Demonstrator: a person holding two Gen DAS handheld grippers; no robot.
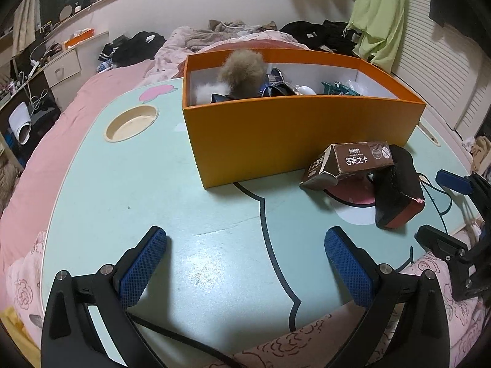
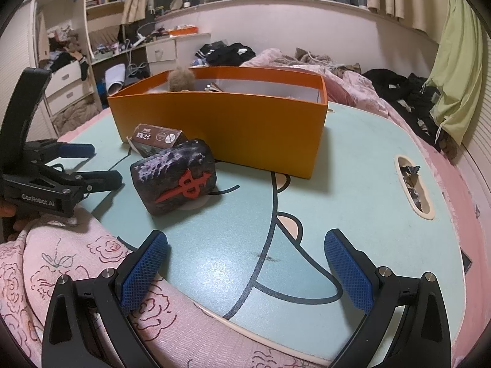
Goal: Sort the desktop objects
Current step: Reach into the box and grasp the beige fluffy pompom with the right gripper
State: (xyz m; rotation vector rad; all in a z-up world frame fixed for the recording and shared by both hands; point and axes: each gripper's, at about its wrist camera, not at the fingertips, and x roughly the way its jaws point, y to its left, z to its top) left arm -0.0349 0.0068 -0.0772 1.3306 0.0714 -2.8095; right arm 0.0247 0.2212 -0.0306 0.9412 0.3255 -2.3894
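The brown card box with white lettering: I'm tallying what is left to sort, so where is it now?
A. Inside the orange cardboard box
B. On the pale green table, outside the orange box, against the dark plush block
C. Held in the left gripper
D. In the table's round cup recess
B: the brown card box lies on the pale green table in front of the orange cardboard box, touching the dark plush block.
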